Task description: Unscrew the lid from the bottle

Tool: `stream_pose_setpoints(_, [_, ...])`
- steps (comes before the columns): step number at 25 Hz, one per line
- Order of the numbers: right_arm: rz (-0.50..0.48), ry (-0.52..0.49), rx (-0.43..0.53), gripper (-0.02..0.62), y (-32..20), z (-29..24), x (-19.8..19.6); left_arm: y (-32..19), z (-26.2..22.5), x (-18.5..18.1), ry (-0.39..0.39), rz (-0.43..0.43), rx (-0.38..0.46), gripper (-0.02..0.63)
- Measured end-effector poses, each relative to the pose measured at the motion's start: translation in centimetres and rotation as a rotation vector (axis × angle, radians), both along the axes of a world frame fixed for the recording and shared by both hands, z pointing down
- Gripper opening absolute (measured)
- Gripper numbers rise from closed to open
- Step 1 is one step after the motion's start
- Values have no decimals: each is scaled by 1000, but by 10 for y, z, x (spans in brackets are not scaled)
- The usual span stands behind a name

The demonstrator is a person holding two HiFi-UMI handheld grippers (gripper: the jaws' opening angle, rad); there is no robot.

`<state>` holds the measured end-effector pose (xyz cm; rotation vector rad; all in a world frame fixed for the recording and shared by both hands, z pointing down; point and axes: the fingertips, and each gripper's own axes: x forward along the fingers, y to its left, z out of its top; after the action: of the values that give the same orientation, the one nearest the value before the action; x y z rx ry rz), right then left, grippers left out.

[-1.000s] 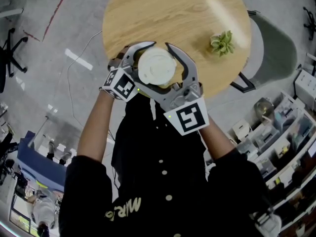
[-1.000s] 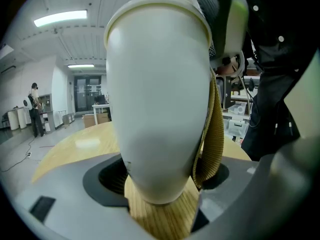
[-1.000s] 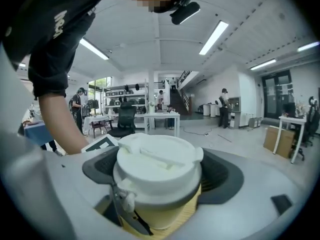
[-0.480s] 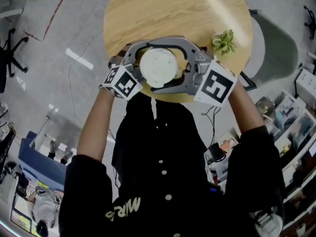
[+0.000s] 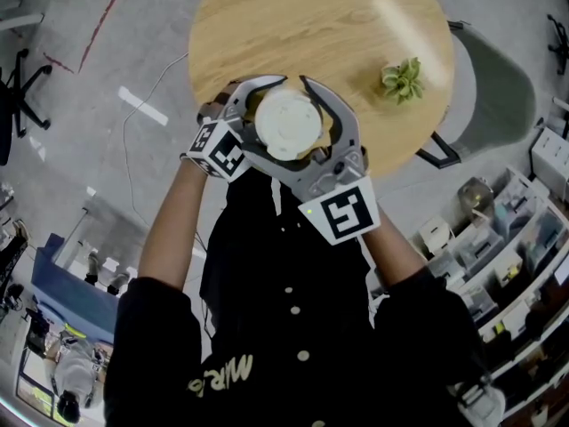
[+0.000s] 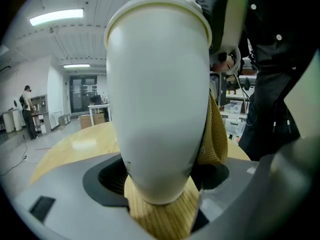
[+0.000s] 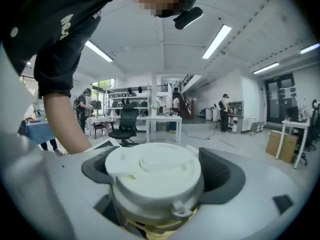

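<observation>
A white bottle [image 6: 157, 99] stands upright at the near edge of the round wooden table [image 5: 302, 16]. My left gripper [image 6: 160, 186] is shut on its lower body, and its marker cube [image 5: 218, 149] shows at the left. The bottle's white lid [image 5: 286, 124] faces up at me. My right gripper [image 5: 286, 105] comes in from the near right and closes round the lid [image 7: 152, 176], its dark pads [image 7: 220, 176] against both sides. A yellow knit piece [image 6: 215, 134] hangs beside the bottle. The left jaws are hidden under the lid in the head view.
A small green plant [image 5: 402, 76] sits on the table's right side. A grey chair [image 5: 498, 87] stands to the right of the table. Cluttered shelves [image 5: 498, 238] fill the lower right floor. My own black-clad body [image 5: 293, 327] is just below the grippers.
Half a second ago the right gripper had swung counterclockwise round the lid to the right side. Now it is back at the near right, as it was a second ago. The left gripper stayed put.
</observation>
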<state>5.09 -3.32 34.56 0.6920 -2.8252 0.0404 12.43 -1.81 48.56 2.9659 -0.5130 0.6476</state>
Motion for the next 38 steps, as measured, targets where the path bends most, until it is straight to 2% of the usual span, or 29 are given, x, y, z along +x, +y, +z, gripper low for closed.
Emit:
stream_pose_setpoints(1, [-11,6,10,495,-1,0,0,0,-1,1,3,-2,-1,360])
stream_pose_setpoints(3, [-117,15,24,494,2,1,-2,-1,-1,0,5,-5,-4,359])
stream_pose_setpoints(8, [-616,-3,0,492,24,3,-3,-2,3,-1,0,-3,-7,360])
stream_pose_setpoints(9, [-677,-9,-19,494,25,2,-2,-3,3,0,8,-8,-14,359])
stream_pose_setpoints(11, [-740,3,-53,494,27,4,-2,-3,3,0,15,-12,-21,360])
stream_pose_setpoints(14, [-696,49,-50,497,30,9,-3,-1,4,0,2,-4,-12,359])
stream_pose_setpoints(16, [-580,75,-39,517,23,11,2,-3,5,0,-3,1,-10,360])
stream_pose_setpoints(21, [-196,64,-89,528,8,10,23,0,4,-1,-6,0,-4,359])
stream_pose_setpoints(25, [-19,51,-78,535,8,14,18,-1,3,-2,-8,-3,0,359])
stream_pose_setpoints(29, [125,152,-72,534,6,28,13,2,3,-3,-13,-4,3,360])
stream_pose_setpoints(31, [117,149,-34,495,1,25,10,1,3,-2,-13,-9,3,360])
stream_pose_setpoints(32, [73,140,-11,494,1,23,8,0,3,-2,-14,-9,3,360])
stream_pose_setpoints(35, [-174,104,43,491,9,17,4,0,3,-1,-16,2,9,360])
stream_pose_setpoints(38, [-424,77,53,489,18,17,2,1,4,-2,-15,5,8,359])
